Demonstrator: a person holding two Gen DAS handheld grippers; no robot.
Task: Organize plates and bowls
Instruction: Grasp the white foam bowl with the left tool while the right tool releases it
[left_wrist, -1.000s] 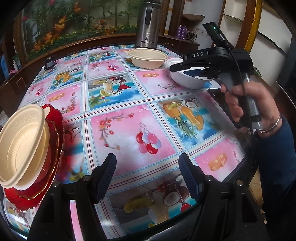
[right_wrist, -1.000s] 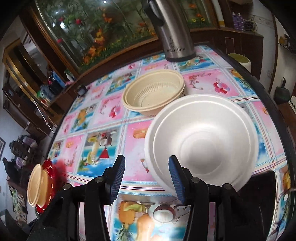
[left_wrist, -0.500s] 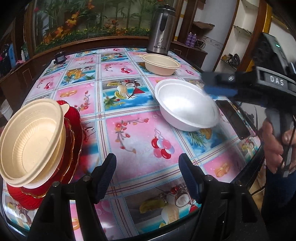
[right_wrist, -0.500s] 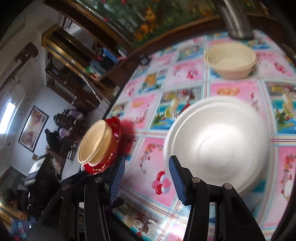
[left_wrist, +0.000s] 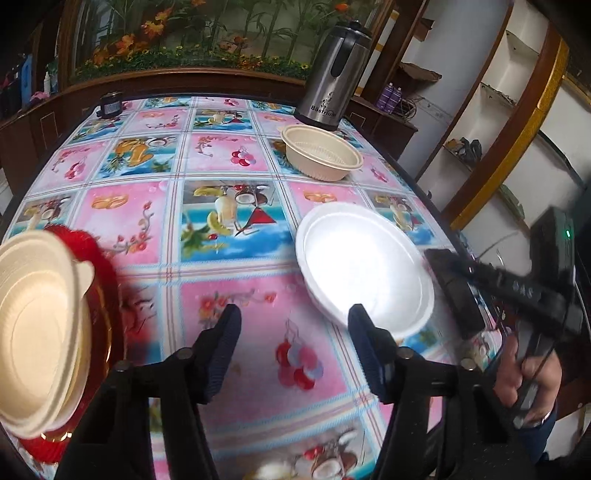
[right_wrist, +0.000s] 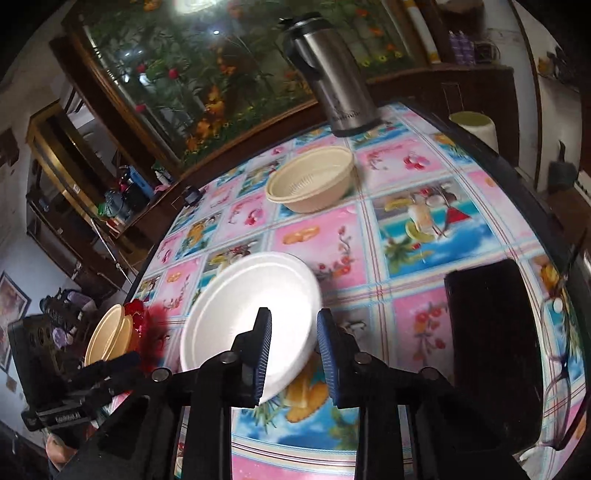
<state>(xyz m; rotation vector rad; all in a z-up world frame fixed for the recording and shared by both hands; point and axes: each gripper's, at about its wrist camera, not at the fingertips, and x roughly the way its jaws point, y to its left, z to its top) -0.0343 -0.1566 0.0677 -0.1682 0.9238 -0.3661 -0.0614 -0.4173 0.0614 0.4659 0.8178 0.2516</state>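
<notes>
A white foam bowl (right_wrist: 243, 314) sits near the table's right side, also seen in the left wrist view (left_wrist: 364, 269). My right gripper (right_wrist: 294, 363) straddles its near rim, one finger inside and one outside. The jaws are closing, and the pads do not press on the rim. A beige bowl (left_wrist: 321, 151) stands farther back, by a steel flask. At the left edge, another beige bowl (left_wrist: 37, 332) lies on stacked red plates (left_wrist: 107, 306). My left gripper (left_wrist: 295, 350) hovers over the tablecloth between that stack and the white bowl. Its jaws are closing with nothing between them.
A steel thermos flask (left_wrist: 334, 74) stands at the back of the table. A black phone (right_wrist: 491, 350) lies near the right edge, beside the white bowl. A small dark jar (left_wrist: 110, 104) sits at the far left corner. A wooden ledge with plants borders the table.
The right gripper swung away, then came back low at the white bowl's rim with narrower jaws. The left gripper's jaws narrowed and its view shifted, so the stack sits closer at the left edge.
</notes>
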